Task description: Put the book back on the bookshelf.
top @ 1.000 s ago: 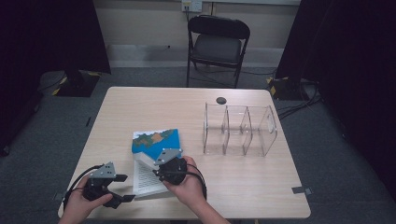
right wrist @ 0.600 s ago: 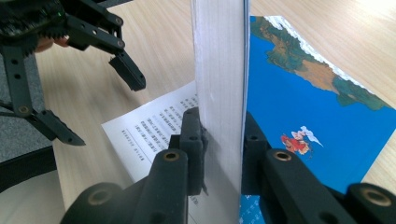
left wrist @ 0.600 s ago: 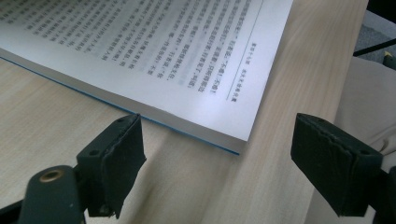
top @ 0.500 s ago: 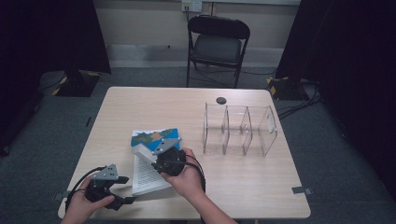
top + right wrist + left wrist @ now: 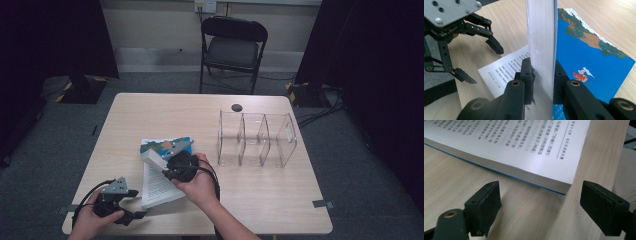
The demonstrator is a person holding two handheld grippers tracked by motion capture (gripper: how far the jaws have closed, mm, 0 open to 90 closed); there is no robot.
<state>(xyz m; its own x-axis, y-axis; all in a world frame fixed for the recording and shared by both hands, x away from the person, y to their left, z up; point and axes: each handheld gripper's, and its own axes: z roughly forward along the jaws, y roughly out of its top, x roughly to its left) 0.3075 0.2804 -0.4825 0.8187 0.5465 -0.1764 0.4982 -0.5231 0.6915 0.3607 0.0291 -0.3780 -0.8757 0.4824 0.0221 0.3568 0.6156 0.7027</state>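
Observation:
A paperback book (image 5: 156,186) lies open near the table's front left, its printed page facing up. My right gripper (image 5: 165,162) is shut on a thick block of pages (image 5: 541,37) and holds it on edge above the blue picture cover (image 5: 584,57). To the left of the book, by the table's front edge, my left gripper (image 5: 137,204) stands open. Its jaws frame the book's near corner (image 5: 564,187) without touching it. That left gripper (image 5: 481,62) appears again in the right gripper view, with its jaws spread beside the printed page.
A clear acrylic organiser (image 5: 257,137) with three compartments stands right of the book. A small black round object (image 5: 236,107) lies behind it near the far edge. A folding chair (image 5: 232,47) stands beyond the table (image 5: 150,115). Tape marks (image 5: 320,203) sit near the front corners.
My right gripper has lifted the block of pages a little higher and away from the person. The left gripper has stayed where it was.

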